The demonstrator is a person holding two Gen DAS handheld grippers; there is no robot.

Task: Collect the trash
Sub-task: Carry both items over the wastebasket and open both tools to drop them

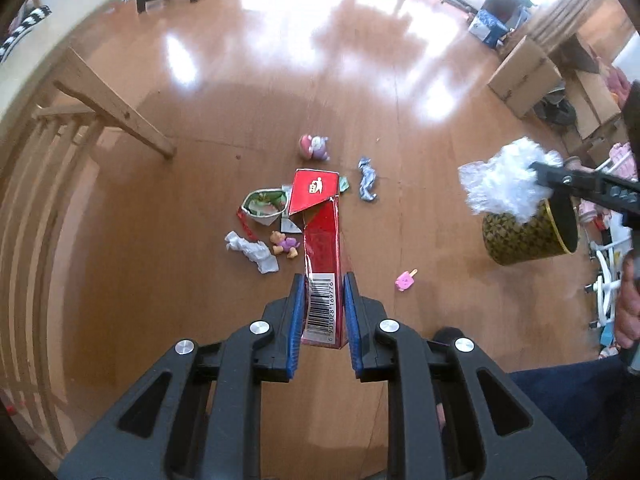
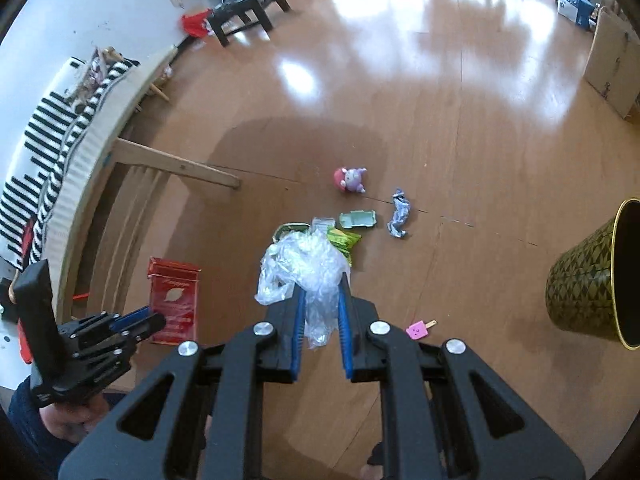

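Trash in hand: a flattened red carton (image 1: pixel 322 256) is clamped between the blue pads of the left gripper (image 1: pixel 323 280), held above the wood floor (image 1: pixel 360 80), and a crumpled clear plastic bag (image 2: pixel 304 268) is pinched between the pads of the right gripper (image 2: pixel 322 300), likewise off the floor. Below lie a white tissue (image 1: pixel 252 250), a blue-grey wrapper (image 1: pixel 367 180), a pale open packet (image 1: pixel 266 206), possibly a food pouch, and small toys including a pink popsicle (image 1: pixel 405 280). The patterned bin (image 1: pixel 528 236) stands at the right, well apart from the litter.
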